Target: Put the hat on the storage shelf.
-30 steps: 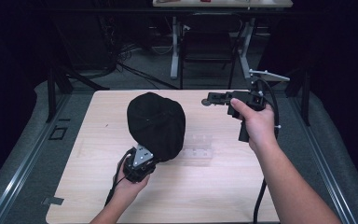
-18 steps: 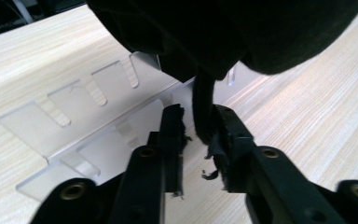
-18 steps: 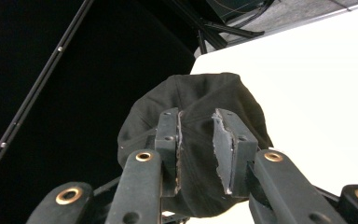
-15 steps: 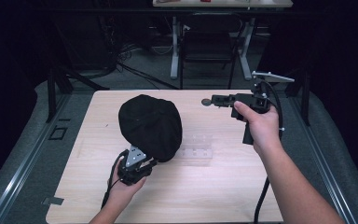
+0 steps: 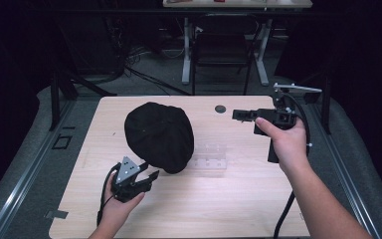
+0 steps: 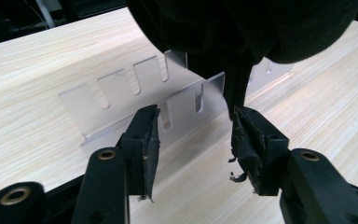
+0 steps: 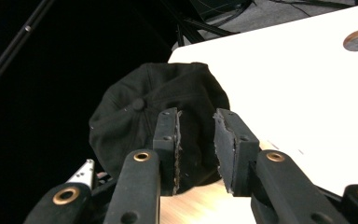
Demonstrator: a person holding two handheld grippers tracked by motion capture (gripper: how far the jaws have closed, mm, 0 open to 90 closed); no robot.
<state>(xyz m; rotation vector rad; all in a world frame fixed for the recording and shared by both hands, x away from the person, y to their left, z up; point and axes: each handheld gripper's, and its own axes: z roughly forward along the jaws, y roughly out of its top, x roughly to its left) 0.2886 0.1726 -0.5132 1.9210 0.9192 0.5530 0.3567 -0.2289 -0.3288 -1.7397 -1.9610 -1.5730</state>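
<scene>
1. I have the black cap (image 5: 159,135) sitting crown-up toward the left of the wooden table (image 5: 258,209), draped over one end of a clear acrylic stand (image 5: 210,157) whose slotted plates stick out from under it on the right

2. My left gripper (image 5: 146,180) is low at the cap's near edge, jaws spread; they have just been opening, and in the left gripper view nothing is pinched between the pads (image 6: 151,140). A dark strap or fold of the cap (image 6: 242,32) hangs just above the right-hand pad (image 6: 247,140), close to it or brushing it, so I judge the cap has been let go here so that it rests on the stand by its own weight

3. My right gripper (image 5: 238,115) is held up and level over the far right of the table, well apart from the cap, jaws parted with nothing between them; they have been easing wider. In the right gripper view it looks straight at the cap (image 7: 158,107), which I read as standing ready to steady or straighten the crown

4. The tabletop is pale wood grain, bare apart from cap and stand, with a round grommet hole (image 5: 221,108) near the far edge

5. Around it the room is dark: grey floor, cables, white legs of another desk (image 5: 186,50) behind, and a metal rail (image 5: 20,184) down the left side
</scene>
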